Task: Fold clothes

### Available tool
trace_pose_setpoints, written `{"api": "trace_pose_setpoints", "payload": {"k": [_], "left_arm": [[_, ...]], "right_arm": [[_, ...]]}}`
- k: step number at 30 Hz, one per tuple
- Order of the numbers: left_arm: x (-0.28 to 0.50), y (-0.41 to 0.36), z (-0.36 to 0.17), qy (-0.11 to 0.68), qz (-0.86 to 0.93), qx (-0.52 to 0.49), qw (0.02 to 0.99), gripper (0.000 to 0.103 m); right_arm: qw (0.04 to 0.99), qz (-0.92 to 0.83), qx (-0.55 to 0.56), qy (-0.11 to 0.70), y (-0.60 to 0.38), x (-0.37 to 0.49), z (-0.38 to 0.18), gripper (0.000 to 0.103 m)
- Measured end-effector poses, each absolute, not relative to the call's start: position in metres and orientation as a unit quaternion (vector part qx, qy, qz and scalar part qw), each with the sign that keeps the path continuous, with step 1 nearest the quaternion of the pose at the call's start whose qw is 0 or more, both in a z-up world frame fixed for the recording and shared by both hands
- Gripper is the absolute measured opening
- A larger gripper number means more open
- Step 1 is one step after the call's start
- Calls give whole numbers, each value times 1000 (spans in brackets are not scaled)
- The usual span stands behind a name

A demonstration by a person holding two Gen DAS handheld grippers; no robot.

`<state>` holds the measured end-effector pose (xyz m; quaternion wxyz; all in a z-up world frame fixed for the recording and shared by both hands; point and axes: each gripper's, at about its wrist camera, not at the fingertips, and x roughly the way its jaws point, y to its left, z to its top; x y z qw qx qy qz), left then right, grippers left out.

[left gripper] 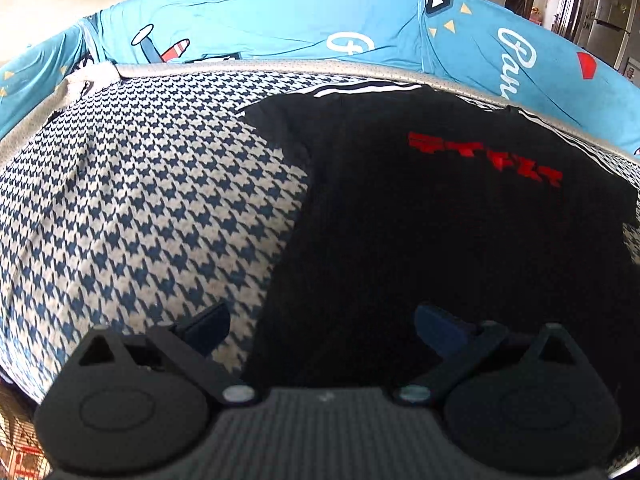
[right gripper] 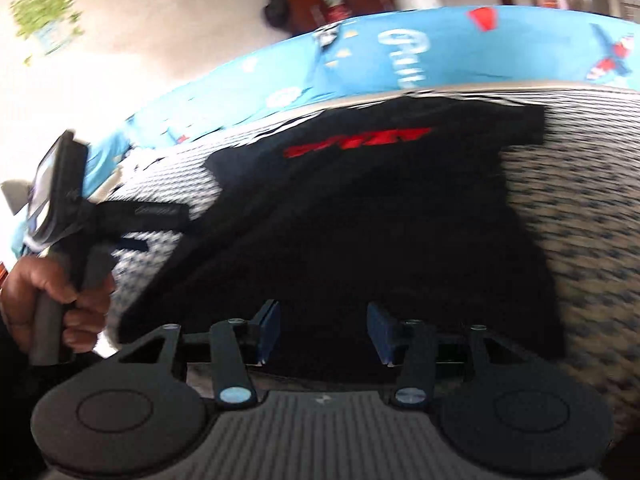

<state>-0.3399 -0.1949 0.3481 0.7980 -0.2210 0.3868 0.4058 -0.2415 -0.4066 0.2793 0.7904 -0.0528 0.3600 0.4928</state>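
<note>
A black shirt (left gripper: 420, 220) with red lettering is spread flat on the houndstooth bed (left gripper: 140, 200). Both claws, left (left gripper: 320, 328) and right (right gripper: 323, 330), are held spread above its near edge, nothing pinched between them.

The left wrist view looks forward and steeply down past its own left gripper (left gripper: 322, 330), close above the blue-and-white houndstooth bed cover (left gripper: 132, 208), with the black T-shirt with red lettering (left gripper: 420, 216) ahead and to the right of the gripper. The right wrist view, blurred and tilted, looks less steeply down over the right gripper (right gripper: 323, 330) – the same shirt directly ahead. Both views share the shirt, the cover and the light blue cartoon-print sheet (left gripper: 260, 20) beyond; the right view also catches the left device from its side.
</note>
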Motion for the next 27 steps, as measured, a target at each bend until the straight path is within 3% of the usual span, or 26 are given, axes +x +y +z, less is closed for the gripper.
{"api": "trace_pose_setpoints", "payload": {"k": [9,15,19,22,24,25,27], "left_arm": [[-331,-205,343,389,401,-228,797,103],[-328,-212,340,392,398,-226,798,103],[-329,-211,339,393,401,-228,795,103],[-332,-209,339,390,405,-233,793,103],[-333,-207,339,389,408,-237,792,103],[-334,-207,339,388,409,-239,791,103],[-335,-206,340,386,411,-240,790,103]], "right_arm": [[842,404,-52,353,-447,-213,280,50],[854,376,-55,356,-448,-201,270,65],[848,372,-43,375,-446,-192,257,65],[846,369,-34,384,-445,-188,249,52],[847,370,-38,379,-444,-190,249,17],[843,376,-34,383,-444,-190,249,10],[839,379,-29,389,-445,-192,250,8]]}}
